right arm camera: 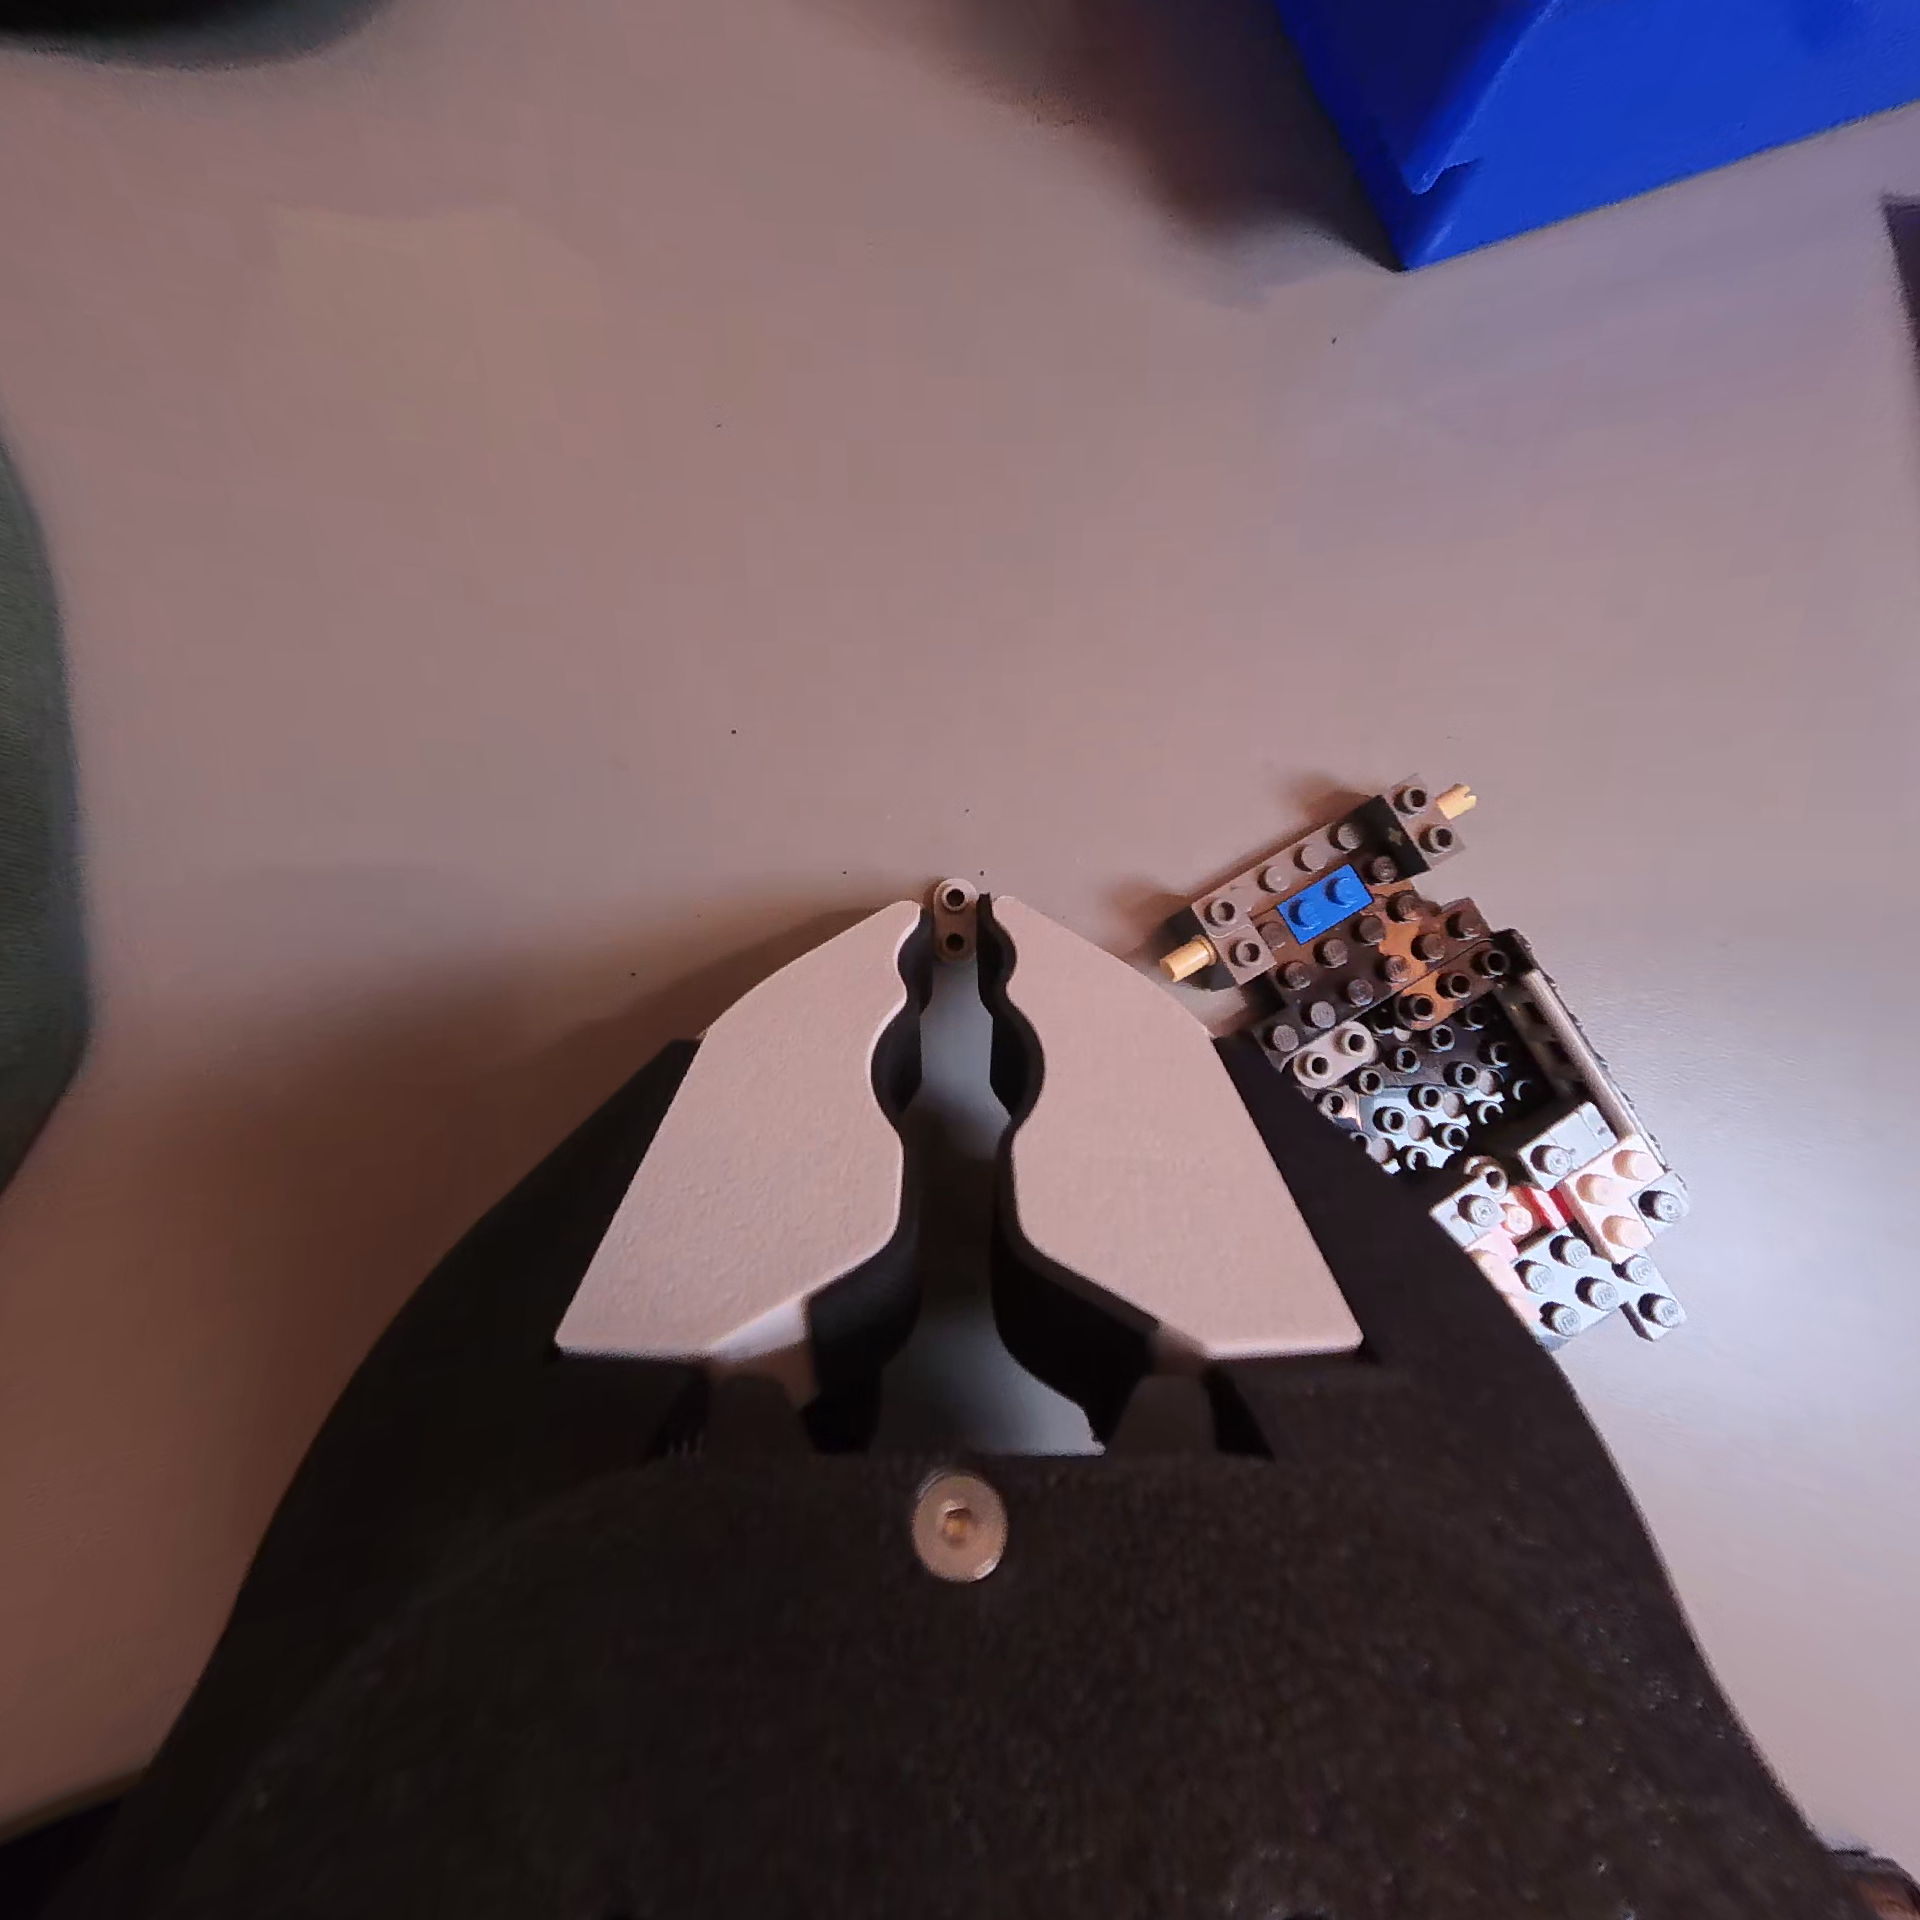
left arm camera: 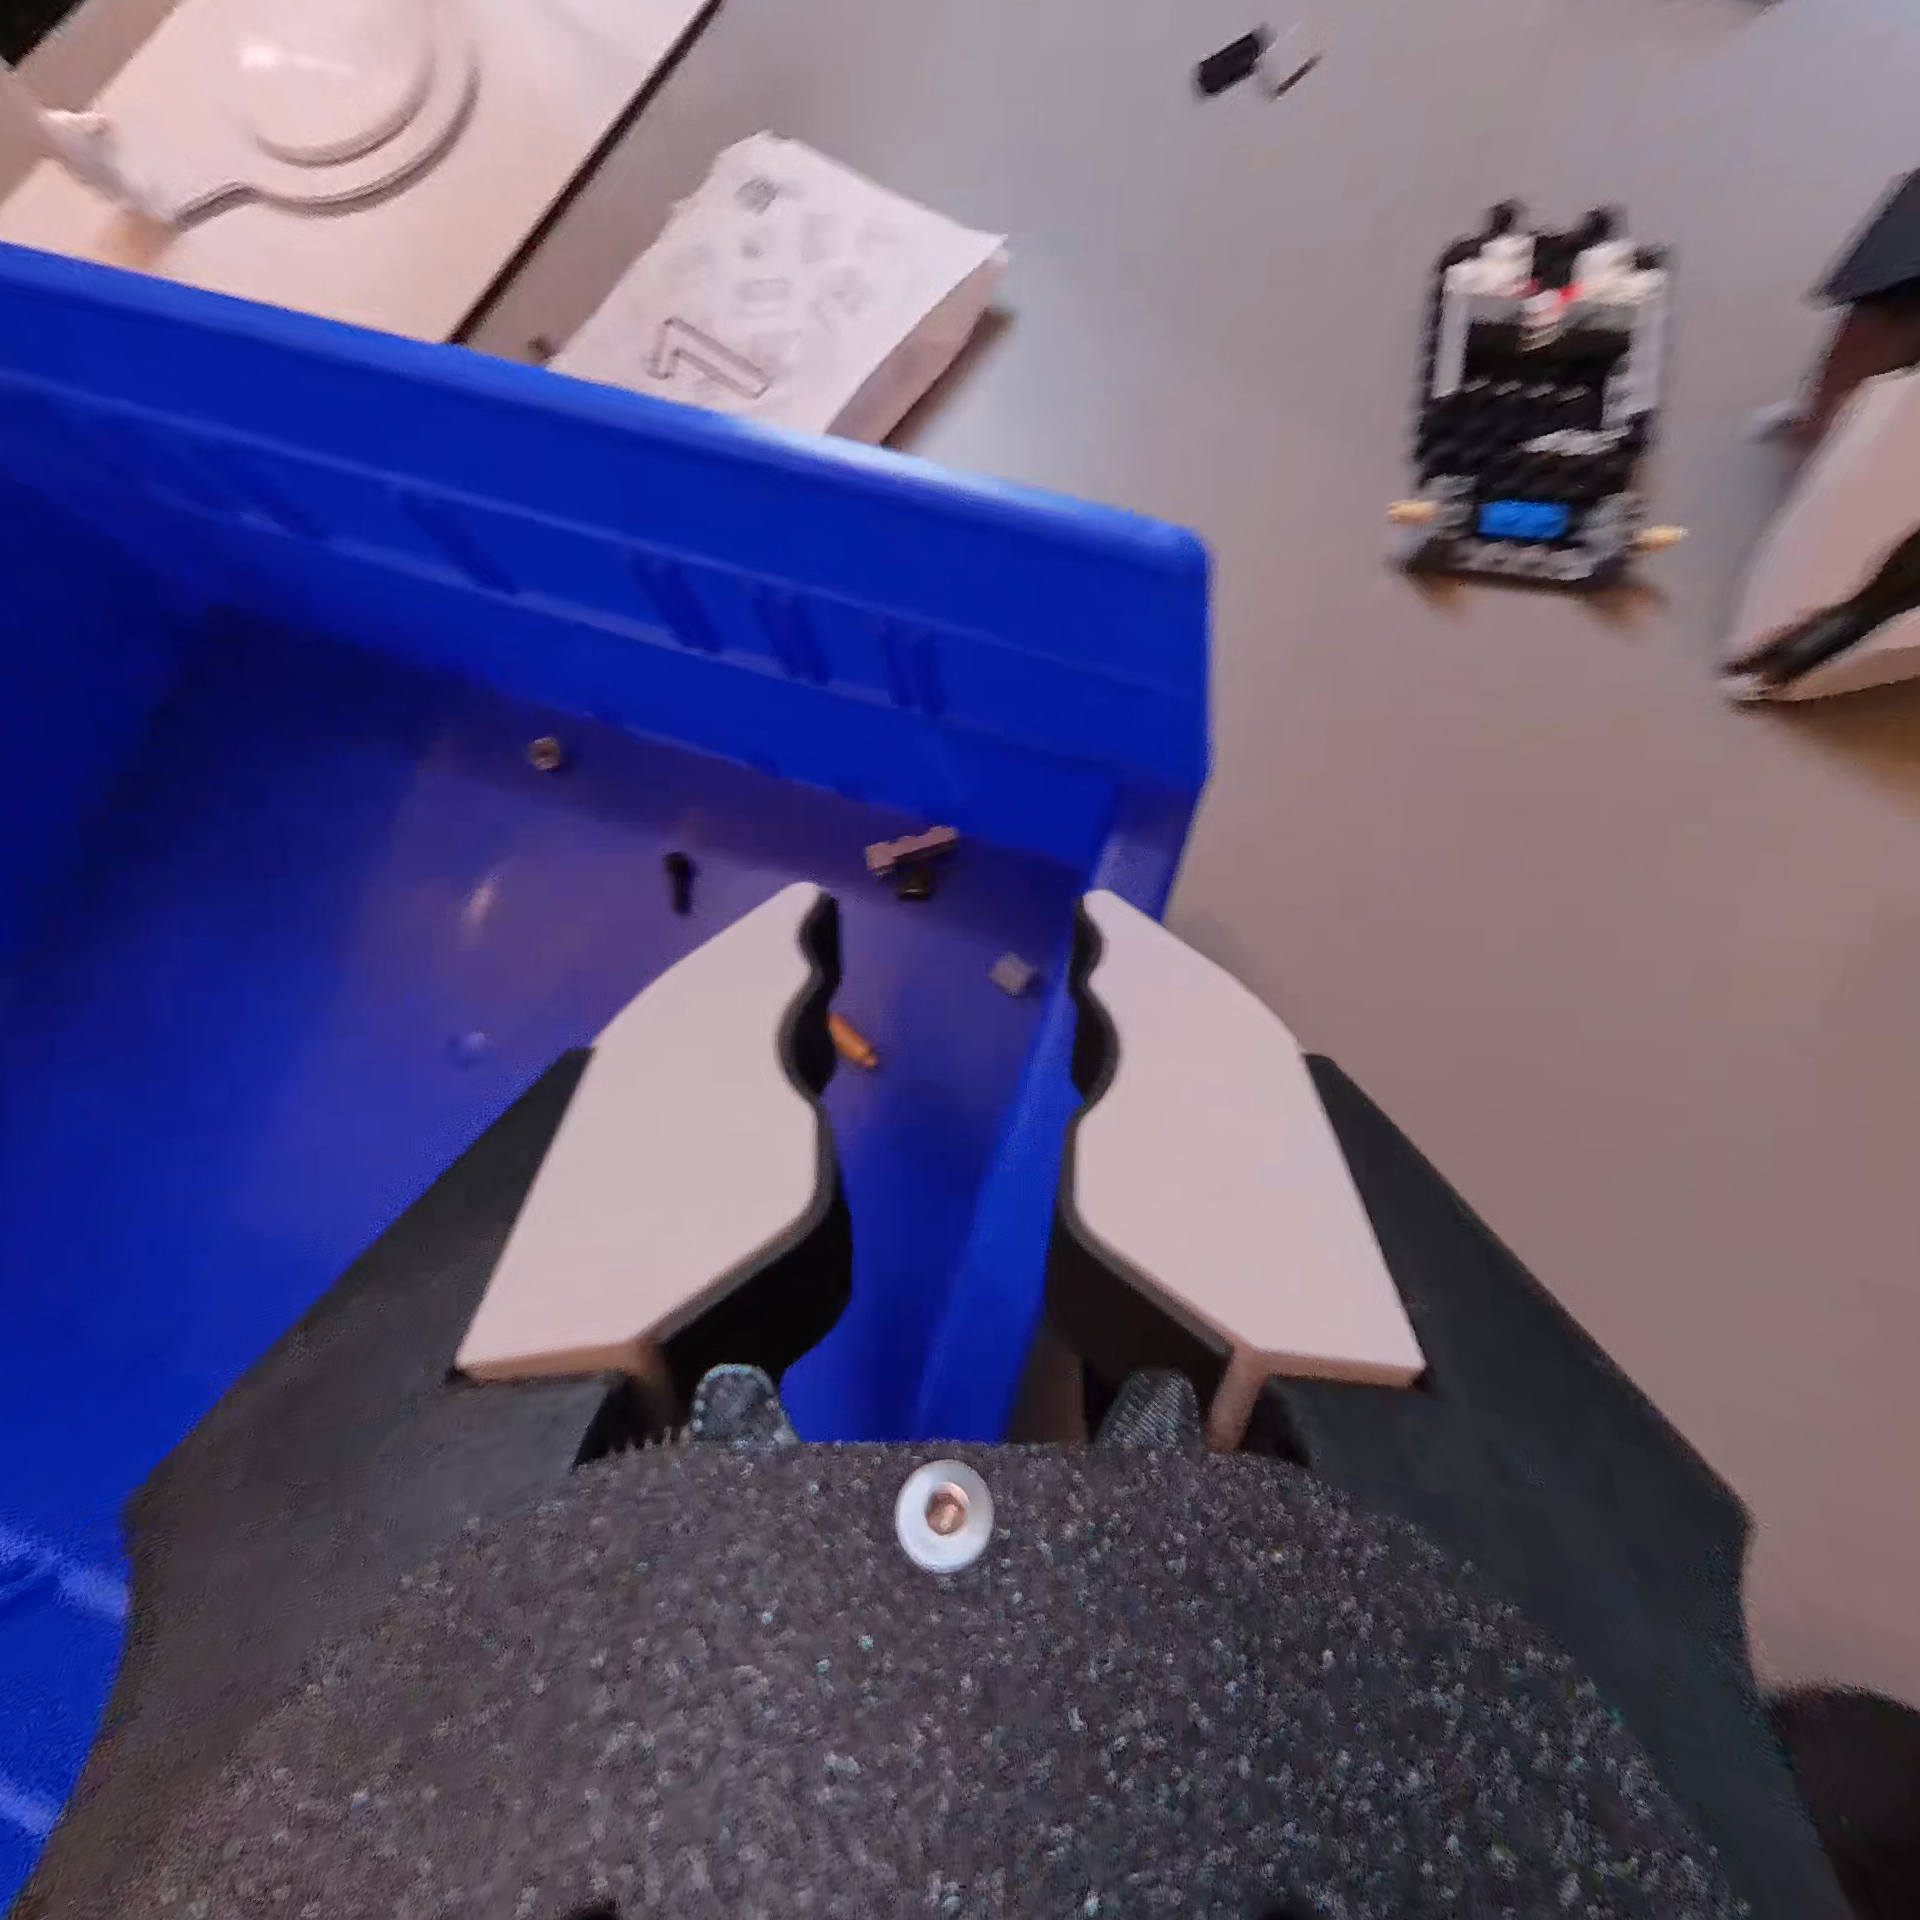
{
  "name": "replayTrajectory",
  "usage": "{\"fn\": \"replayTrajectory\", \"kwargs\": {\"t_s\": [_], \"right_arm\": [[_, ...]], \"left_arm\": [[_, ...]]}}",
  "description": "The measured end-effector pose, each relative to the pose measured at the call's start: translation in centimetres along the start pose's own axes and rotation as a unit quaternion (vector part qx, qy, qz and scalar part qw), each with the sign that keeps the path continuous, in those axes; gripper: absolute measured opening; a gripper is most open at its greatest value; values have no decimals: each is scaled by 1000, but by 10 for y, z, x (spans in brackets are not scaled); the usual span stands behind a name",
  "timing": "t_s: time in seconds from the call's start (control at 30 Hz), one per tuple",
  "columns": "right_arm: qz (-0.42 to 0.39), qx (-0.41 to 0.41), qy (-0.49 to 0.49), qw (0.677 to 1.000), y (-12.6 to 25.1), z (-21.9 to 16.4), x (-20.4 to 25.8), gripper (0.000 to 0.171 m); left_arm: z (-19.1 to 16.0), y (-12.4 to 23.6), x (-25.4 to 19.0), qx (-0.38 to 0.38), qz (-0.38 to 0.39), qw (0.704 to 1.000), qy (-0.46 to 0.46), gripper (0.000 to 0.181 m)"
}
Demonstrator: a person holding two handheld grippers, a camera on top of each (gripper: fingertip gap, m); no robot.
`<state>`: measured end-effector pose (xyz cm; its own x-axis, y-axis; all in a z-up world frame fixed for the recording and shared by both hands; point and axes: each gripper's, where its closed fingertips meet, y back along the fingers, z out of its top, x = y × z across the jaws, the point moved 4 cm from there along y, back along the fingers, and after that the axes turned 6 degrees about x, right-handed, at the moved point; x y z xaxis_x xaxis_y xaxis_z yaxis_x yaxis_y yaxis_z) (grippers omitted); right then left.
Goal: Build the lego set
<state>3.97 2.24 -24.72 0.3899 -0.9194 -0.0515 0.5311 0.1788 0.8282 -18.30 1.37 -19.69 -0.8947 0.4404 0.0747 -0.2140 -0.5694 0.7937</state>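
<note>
In the left wrist view my left gripper point(left arm camera: 951, 914) straddles the right side wall of a blue plastic bin point(left arm camera: 623, 540). The wall runs between the two jaws, the right finger point(left arm camera: 1195, 1122) lies against its outside, and the jaws are closed onto it. Small loose brick parts point(left arm camera: 912, 854) lie on the bin floor near the far corner. In the right wrist view my right gripper point(right arm camera: 956, 914) is shut on a small grey brick piece point(right arm camera: 954, 921) at its tips, low over the table. A partly built brick model point(right arm camera: 1434, 1049) lies just right of it.
A printed instruction sheet point(left arm camera: 790, 291) and a white moulded tray point(left arm camera: 301, 125) lie beyond the bin. The brick model point(left arm camera: 1538, 416) is on the grey table to the right, with small dark parts point(left arm camera: 1236, 62) farther off. A corner of the bin point(right arm camera: 1621, 114) shows at the top right. The gap from one gripper's tips to the other's is roughly 20 cm.
</note>
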Motion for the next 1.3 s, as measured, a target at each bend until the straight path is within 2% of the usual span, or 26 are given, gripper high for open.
{"fn": "replayTrajectory", "kwargs": {"t_s": [0.03, 0.23, 0.33, 0.4, 0.47, 0.6, 0.67, 0.77, 1.07, 1.3], "right_arm": [[-1, -1, 0, 1000, 0, 0, 0, 8], [-11, -7, 5, 1000, 0, 1, -1, 8], [-31, -54, 9, 998, 6, 9, -4, 8], [-52, -116, 8, 992, 18, 22, -9, 8], [-69, -192, -1, 979, 35, 36, -13, 7], [-10, -323, -48, 945, 64, 53, -11, 7], [30, -349, -79, 933, 69, 55, -10, 7], [97, -382, -112, 912, 74, 59, -6, 7], [202, -416, -171, 870, 79, 65, -4, 7], [210, -413, -195, 865, 76, 62, -9, 8]], "left_arm": [[1, 2, -2, -6, -15, 1000, 4, 51], [13, 12, -1, -95, -29, 995, 10, 60], [36, 32, -13, -214, -2, 973, -83, 67], [49, 49, -30, -288, 15, 945, -151, 64], [59, 59, -48, -329, 23, 923, -199, 61], [69, 55, -92, -344, 13, 896, -281, 46], [71, 48, -115, -339, -9, 887, -314, 38], [72, 38, -138, -327, -33, 879, -345, 36], [73, 31, -157, -322, -20, 866, -383, 12], [72, 27, -152, -320, -13, 871, -372, 4]]}}
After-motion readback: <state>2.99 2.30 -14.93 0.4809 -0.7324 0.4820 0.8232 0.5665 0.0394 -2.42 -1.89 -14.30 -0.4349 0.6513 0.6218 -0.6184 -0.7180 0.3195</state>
